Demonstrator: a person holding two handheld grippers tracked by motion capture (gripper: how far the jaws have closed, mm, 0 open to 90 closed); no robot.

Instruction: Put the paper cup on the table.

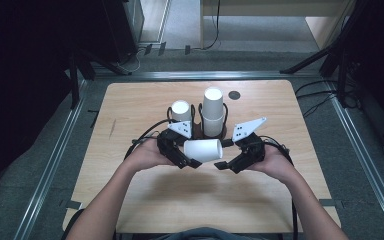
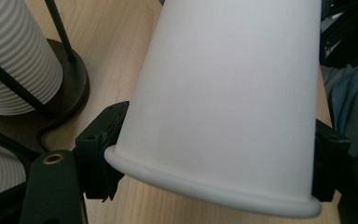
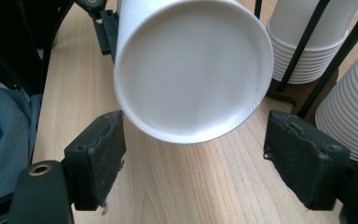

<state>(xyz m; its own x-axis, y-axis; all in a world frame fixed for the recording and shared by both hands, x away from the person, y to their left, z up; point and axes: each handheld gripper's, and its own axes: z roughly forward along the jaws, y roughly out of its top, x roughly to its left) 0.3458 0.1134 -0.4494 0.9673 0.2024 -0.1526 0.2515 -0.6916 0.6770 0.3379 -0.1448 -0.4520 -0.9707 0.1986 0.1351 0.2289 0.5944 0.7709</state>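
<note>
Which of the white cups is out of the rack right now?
The single paper cup lying sideways in the left gripper, clamped near its rim. The others sit stacked upright in the black rack, a short stack and a tall stack.

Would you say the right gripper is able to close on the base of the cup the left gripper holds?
Probably yes: the right gripper is open, the cup's base faces it, with nothing between.

Two black grippers, left gripper [image 1: 194, 159] and right gripper [image 1: 222, 154]; grey three-cornered plates; trailing black cables; bare forearms
</note>
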